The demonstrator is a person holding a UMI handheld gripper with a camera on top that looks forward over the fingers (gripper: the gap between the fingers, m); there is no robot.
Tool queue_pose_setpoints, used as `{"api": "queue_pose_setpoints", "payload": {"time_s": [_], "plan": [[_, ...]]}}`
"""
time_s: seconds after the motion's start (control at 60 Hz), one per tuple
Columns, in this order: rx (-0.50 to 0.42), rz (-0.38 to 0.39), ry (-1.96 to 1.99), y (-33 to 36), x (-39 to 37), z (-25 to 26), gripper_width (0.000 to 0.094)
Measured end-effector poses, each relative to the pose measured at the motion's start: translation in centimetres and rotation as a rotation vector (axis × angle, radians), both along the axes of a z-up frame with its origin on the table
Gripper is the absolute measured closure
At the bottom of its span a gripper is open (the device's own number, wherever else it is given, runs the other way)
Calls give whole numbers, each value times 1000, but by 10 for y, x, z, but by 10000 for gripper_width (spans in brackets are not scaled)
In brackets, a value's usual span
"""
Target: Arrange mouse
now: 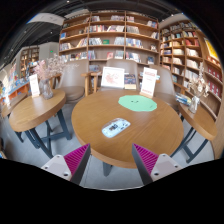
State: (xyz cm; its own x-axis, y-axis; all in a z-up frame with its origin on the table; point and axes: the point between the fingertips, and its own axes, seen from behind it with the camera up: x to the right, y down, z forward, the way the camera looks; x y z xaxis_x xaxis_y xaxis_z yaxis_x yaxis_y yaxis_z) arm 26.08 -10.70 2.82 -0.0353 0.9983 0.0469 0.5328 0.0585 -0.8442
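The jaws (108, 162) stand wide open and hold nothing; the two magenta pads (76, 158) face each other across a broad gap, above the near edge of a round wooden desk (150, 128). Just ahead of the jaws, slightly toward the left finger, lies a small flat white thing (116, 127) with a dark patch on it, resting on the desk; it is too small to tell for certain whether this is the mouse. Farther ahead, beyond it and a little to the right, a round green mat (138, 102) lies flat on the desk. At the far side of the desk stand two upright white sign cards (113, 77), one beside the other. Well to the left, a second wooden desk (38, 108) carries a vase of pale flowers (46, 75). Bookshelves (110, 35) filled with books line the wall far beyond everything.
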Motion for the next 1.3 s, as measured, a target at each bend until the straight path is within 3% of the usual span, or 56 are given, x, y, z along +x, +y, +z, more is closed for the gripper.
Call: {"api": "queue_pose_setpoints", "payload": {"time_s": [0.65, 1.117, 1.183, 1.25, 1.283, 1.3], "plan": [[-59, -77, -81, -8, -100, -41, 77], [-49, -14, -102, -27, -170, -42, 99], [-43, -15, -97, -26, -170, -42, 140], [-38, -23, -91, -23, -171, -42, 250], [-35, -28, -89, -22, -172, -42, 362], [-33, -30, -89, -22, -173, -42, 472]]}}
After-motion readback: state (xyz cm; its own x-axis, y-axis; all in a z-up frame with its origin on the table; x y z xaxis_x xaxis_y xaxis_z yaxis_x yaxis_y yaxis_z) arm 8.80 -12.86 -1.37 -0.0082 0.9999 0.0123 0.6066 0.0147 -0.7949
